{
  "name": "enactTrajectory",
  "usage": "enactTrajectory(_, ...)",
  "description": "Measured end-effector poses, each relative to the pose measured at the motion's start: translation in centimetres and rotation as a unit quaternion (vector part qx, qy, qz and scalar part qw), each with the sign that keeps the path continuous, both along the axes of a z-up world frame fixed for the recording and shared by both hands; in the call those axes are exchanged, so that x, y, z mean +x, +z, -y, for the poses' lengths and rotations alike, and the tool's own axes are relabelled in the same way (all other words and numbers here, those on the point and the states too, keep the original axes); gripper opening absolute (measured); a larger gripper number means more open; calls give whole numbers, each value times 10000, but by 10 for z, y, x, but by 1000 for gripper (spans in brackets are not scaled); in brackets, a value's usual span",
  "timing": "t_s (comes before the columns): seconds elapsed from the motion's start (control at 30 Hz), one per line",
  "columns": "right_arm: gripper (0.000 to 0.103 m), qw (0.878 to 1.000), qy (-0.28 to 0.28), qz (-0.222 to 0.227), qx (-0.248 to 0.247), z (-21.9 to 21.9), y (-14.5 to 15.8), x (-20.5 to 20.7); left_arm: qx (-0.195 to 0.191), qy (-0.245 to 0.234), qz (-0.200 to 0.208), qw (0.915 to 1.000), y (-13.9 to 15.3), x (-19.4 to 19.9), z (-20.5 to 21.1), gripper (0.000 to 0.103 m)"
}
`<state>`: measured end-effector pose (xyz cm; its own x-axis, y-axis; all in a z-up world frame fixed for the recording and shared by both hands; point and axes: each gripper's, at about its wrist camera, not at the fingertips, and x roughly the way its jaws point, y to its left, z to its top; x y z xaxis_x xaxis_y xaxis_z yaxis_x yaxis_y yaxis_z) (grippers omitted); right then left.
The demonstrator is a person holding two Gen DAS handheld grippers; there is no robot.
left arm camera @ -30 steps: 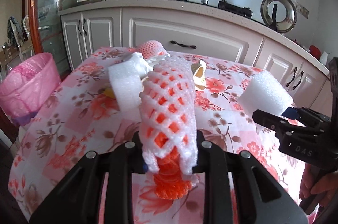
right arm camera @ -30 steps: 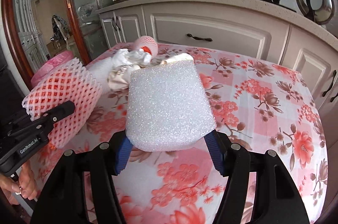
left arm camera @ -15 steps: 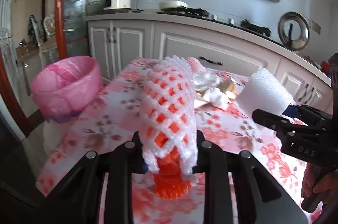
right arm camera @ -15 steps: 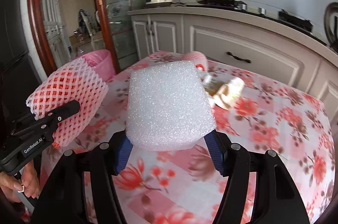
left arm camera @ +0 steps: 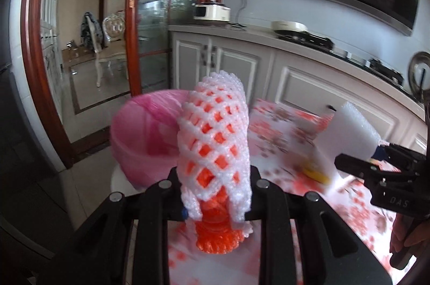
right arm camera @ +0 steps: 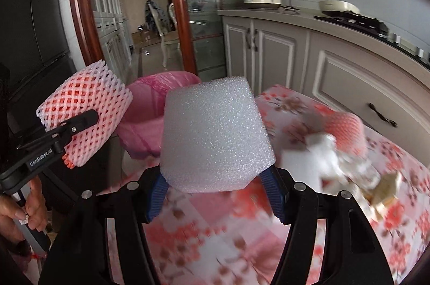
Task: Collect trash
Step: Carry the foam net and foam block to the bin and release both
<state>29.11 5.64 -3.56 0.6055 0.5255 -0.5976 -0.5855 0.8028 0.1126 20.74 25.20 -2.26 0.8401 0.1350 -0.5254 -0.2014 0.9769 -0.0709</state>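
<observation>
My left gripper [left arm camera: 215,207] pinches the foam fruit net [left arm camera: 215,139]; my right gripper [right arm camera: 216,193] clamps the white foam block [right arm camera: 215,134]. The pink-lined bin [left arm camera: 145,139], earlier off to the left, now sits just ahead. Remaining trash [right arm camera: 346,139] lies right.

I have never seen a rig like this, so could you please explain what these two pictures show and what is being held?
A person holds a two-finger gripper in each hand; a fisheye camera on each looks along its fingers. In the left view, the left gripper is shut on a foam net. In the right view, the right gripper clamps a foam block. Ahead stands a bin with a pink bag. More trash lies on the flowered table.
</observation>
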Motion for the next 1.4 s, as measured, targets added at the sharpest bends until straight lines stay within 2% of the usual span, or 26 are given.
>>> enactTrajectory(0.23,61,9981,609,-16,18,-76,1,56,-229,302,-55,9993,-3,52,-72,25)
enactTrajectory(0.47,61,9957,906,-148,-156,-138,-13,114,-380,647,-197,9970,-16,99,-113,26)
enactTrajectory(0.6,62,9943,1019,-255,-182,-159,-24,133,-428,639,-285,9966,-25,116,-125,30)
enactTrajectory(0.63,63,9939,1052,-279,-166,-160,-26,133,-419,646,-310,9965,-28,120,-127,31)
enactTrajectory(0.7,75,9932,1107,-331,-175,-166,-31,138,-403,740,-347,9958,-33,123,-130,40)
enactTrajectory(0.77,81,9931,1131,-283,-125,-165,-33,138,-382,900,-359,9946,-38,122,-134,42)
enactTrajectory(0.9,81,9930,1138,-318,-3,-158,-36,138,-386,1045,-314,9933,-44,111,-138,52)
enactTrajectory(0.93,81,9932,1128,-280,-38,-156,-35,136,-382,1061,-315,9931,-44,109,-138,54)
enactTrajectory(1.0,81,9937,1100,-223,-30,-150,-33,132,-390,1020,-331,9935,-46,106,-137,63)
enactTrajectory(1.07,81,9945,1029,-202,54,-139,-28,128,-270,920,-367,9947,-46,106,-131,65)
enactTrajectory(1.17,81,9954,927,-129,192,-118,-19,116,-56,900,-396,9951,-44,106,-122,72)
enactTrajectory(1.23,81,9961,856,-59,183,-103,-14,106,-49,966,-385,9946,-42,103,-119,74)
enactTrajectory(1.4,81,9980,573,50,255,-53,-5,74,-20,1188,-259,9926,-33,77,-100,95)
